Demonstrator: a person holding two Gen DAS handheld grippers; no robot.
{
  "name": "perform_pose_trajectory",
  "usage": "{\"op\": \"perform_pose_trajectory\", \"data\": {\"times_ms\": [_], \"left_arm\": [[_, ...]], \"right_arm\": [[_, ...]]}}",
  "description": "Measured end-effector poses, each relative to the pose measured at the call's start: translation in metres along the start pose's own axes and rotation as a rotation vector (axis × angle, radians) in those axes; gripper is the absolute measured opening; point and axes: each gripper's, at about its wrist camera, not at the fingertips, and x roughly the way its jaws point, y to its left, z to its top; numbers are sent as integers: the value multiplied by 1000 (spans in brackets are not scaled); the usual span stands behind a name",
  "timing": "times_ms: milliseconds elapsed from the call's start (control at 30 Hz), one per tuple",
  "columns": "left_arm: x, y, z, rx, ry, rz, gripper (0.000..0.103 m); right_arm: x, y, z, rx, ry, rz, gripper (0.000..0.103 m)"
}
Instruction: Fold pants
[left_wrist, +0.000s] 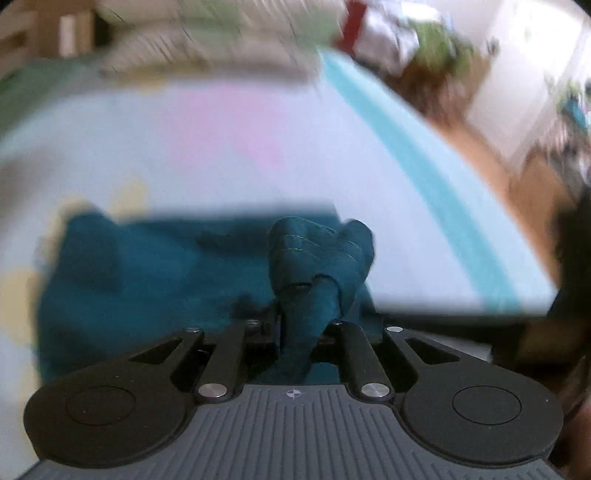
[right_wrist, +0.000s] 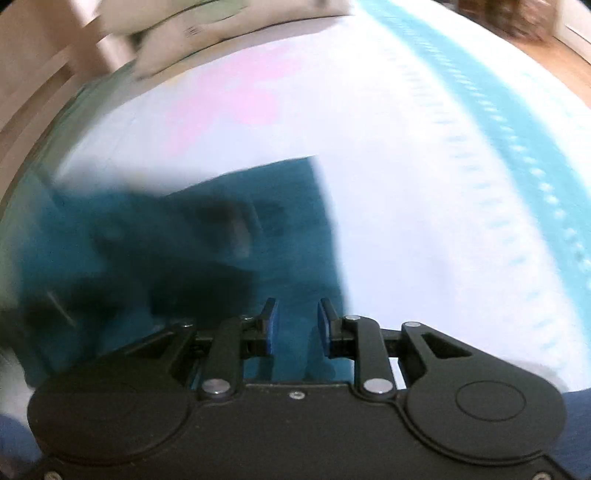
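The teal pants (left_wrist: 147, 277) lie on a white bed sheet (left_wrist: 221, 166). My left gripper (left_wrist: 306, 314) is shut on a bunched fold of the pants with stitched seams, and the cloth hides its fingertips. In the right wrist view the pants (right_wrist: 221, 229) spread to the left and ahead, blurred. My right gripper (right_wrist: 297, 325) is open, its blue pads (right_wrist: 271, 325) apart, with teal cloth lying between and below them; I cannot tell if it touches the pads.
The sheet has a pink patch (left_wrist: 229, 125) and a turquoise border stripe (left_wrist: 424, 166) along its right edge. Beyond the edge is a wooden floor (left_wrist: 480, 147). Pillows (right_wrist: 192, 33) lie at the far end. Both views are motion-blurred.
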Motion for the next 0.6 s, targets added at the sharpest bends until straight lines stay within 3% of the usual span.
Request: {"op": "perform_pose_trajectory", "data": {"times_ms": [133,367,600], "left_arm": [[15,-24,-27,85,16,55,12],[-18,-36,-40,179,-47,80,18],[-6,-46,-37,229,-48,121,19]], "right_arm": [[-6,-11,2,48,-35,-20,35],[-18,-16,1,110,-113,42,40],[-18,-22,0,165,-90,224,57]]}}
